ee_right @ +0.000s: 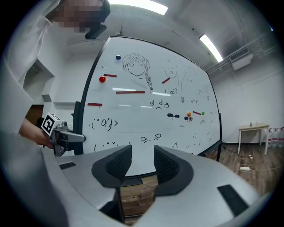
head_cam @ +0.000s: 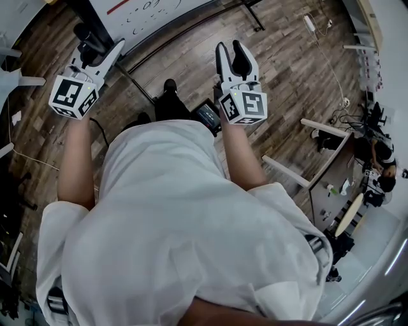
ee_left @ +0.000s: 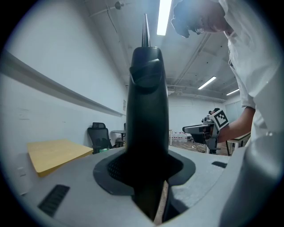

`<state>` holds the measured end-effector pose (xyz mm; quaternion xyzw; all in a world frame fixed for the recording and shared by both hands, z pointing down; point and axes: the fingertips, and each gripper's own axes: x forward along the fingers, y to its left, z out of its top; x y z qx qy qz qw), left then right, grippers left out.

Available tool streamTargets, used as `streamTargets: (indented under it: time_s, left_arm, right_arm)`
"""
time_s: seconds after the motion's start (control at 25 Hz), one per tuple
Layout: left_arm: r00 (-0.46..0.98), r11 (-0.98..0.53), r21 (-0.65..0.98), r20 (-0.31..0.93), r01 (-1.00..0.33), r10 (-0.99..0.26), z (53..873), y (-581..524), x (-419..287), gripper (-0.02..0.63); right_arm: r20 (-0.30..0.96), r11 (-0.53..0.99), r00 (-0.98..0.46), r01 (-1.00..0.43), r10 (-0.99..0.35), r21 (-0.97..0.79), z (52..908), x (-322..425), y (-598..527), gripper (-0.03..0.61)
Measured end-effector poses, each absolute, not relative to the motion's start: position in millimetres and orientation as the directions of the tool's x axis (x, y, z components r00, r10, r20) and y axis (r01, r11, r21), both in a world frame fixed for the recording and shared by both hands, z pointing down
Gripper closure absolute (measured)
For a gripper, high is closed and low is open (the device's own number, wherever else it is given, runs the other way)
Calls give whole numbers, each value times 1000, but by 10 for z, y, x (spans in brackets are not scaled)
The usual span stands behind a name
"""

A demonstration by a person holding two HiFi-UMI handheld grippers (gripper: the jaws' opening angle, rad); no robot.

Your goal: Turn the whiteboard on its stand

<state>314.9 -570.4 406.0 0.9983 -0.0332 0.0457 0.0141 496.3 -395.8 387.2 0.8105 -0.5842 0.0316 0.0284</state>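
The whiteboard [ee_right: 151, 111], covered in doodles and small magnets, stands upright in a black frame right in front of me; its lower edge shows at the top of the head view [head_cam: 146, 13]. My left gripper [head_cam: 97, 49] is at the board's black side post [head_cam: 89, 37]. In the left gripper view that post [ee_left: 146, 111] fills the gap between the jaws, which are shut on it. The right gripper view shows this gripper [ee_right: 57, 131] at the board's left edge. My right gripper [head_cam: 234, 54] [ee_right: 142, 164] points at the board's face, jaws apart, with nothing between them.
The stand's black base rails [head_cam: 191, 32] run across the wood floor below the board. A white table frame [head_cam: 319, 153] stands to the right, with a power strip and cables [head_cam: 310, 24] beyond it. A small table [ee_right: 253, 128] is right of the board.
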Motion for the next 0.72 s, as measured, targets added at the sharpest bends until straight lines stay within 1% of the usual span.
streamTargets:
  time_s: [0.4,0.72]
  left_arm:
    - [992,-995,32,86,-93,-90,4052,-5691,2840,445]
    - [991,-992,31,58,-123,-121,4088,-5571,2119,445]
  right_arm:
    - [85,-256,257,-966,-963,17,3813,4636,-4034,426]
    - [69,-205,208,-978,-976,37,3792,3883,-3909,426]
